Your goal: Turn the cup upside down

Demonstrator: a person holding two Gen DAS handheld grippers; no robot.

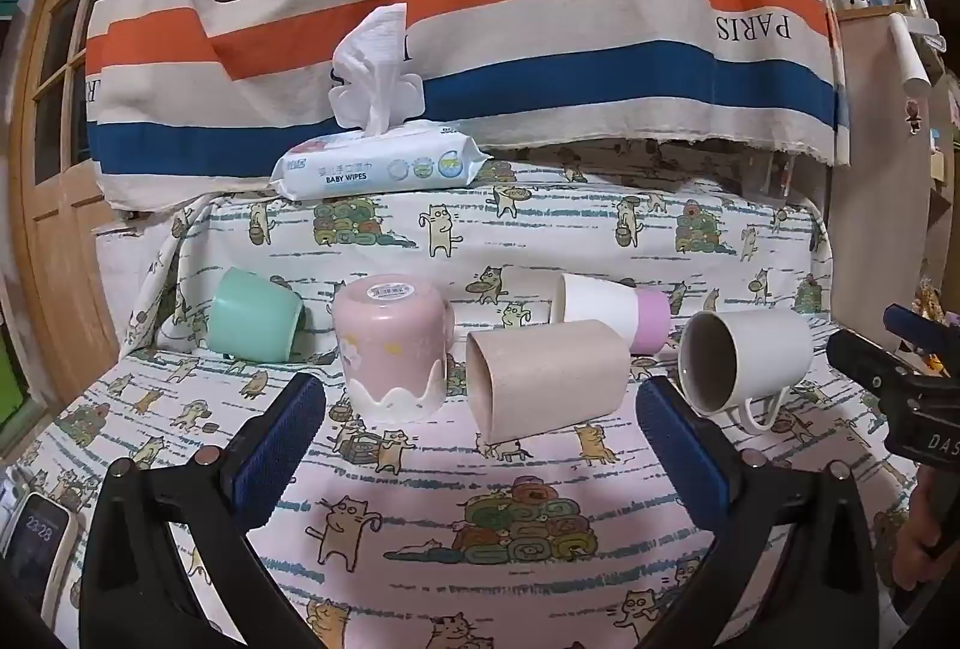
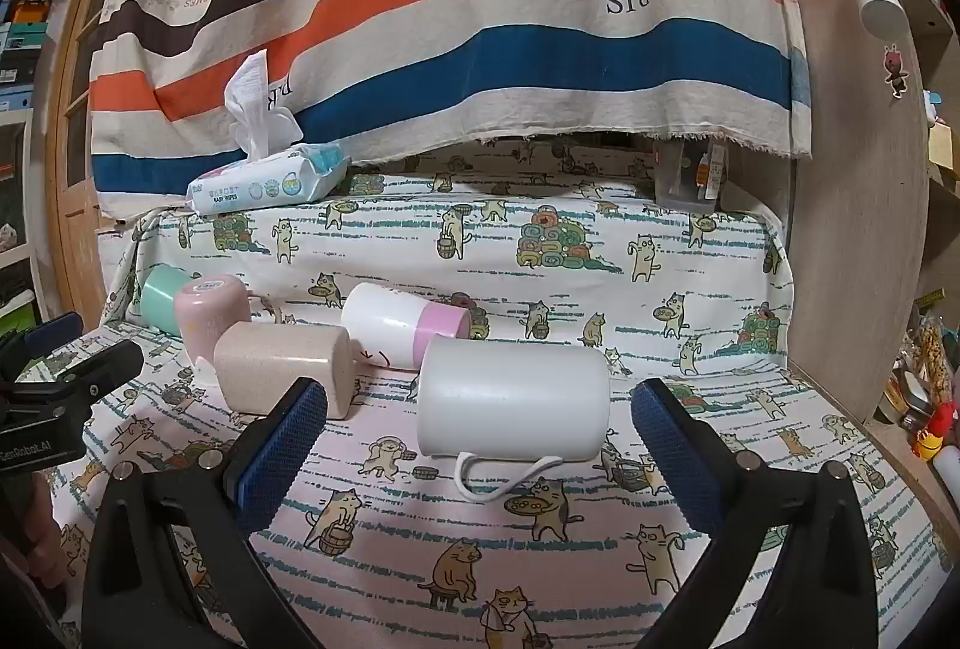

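Observation:
Several cups sit on the cat-print cloth. A pink cup (image 1: pixel 393 349) stands upside down, also seen in the right wrist view (image 2: pixel 210 316). A beige cup (image 1: pixel 546 379) (image 2: pixel 282 367), a white mug with handle (image 1: pixel 744 364) (image 2: pixel 513 397), a white-and-pink cup (image 1: pixel 612 313) (image 2: pixel 402 325) and a mint cup (image 1: pixel 255 316) (image 2: pixel 159 298) lie on their sides. My left gripper (image 1: pixel 480 436) is open and empty, just in front of the pink and beige cups. My right gripper (image 2: pixel 480 448) is open and empty, its fingers either side of the white mug, short of it.
A baby wipes pack (image 1: pixel 381 166) (image 2: pixel 264 184) rests on the raised ledge behind. A striped cloth (image 1: pixel 480 18) hangs at the back. A phone (image 1: pixel 36 547) lies at the left edge. A wooden panel (image 2: pixel 852 229) stands at the right.

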